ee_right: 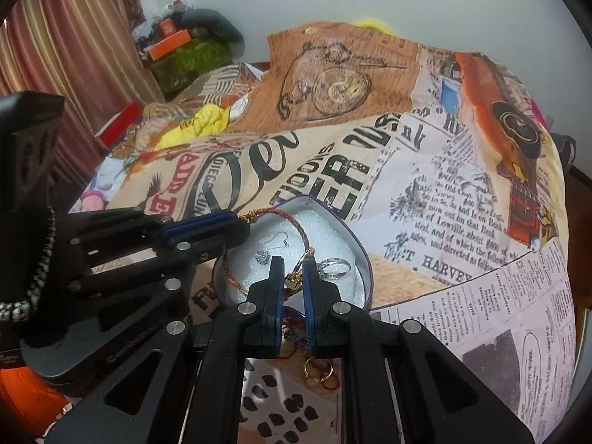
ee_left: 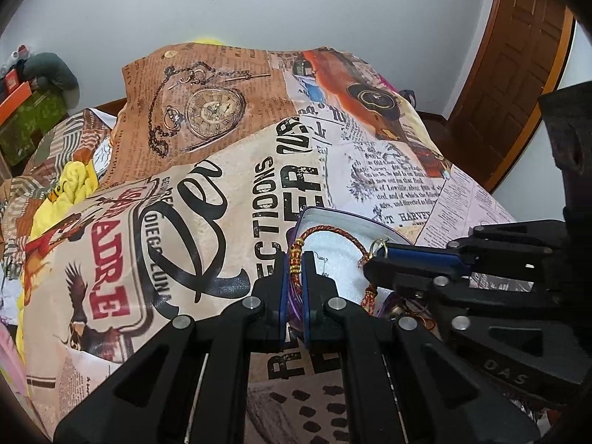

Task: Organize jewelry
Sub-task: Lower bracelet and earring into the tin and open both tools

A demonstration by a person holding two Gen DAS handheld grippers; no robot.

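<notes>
While stretched between both sets of closed fingers, left [ee_left: 295, 259] and right [ee_right: 294, 277], over the heart-shaped tin [ee_right: 364, 259] on the bed, must lower bracelet [ee_left: 335, 230] onto foam, then release.

printed bedcover [ee_right: 462, 203] open beyond the tin [ee_right: 364, 259], both grippers crowding its near rim, clutter heaped far left

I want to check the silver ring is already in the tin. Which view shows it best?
The right wrist view: the silver ring lies in plain sight on the white foam inside the tin. In the left wrist view the right gripper covers that spot, so no ring shows.
</notes>
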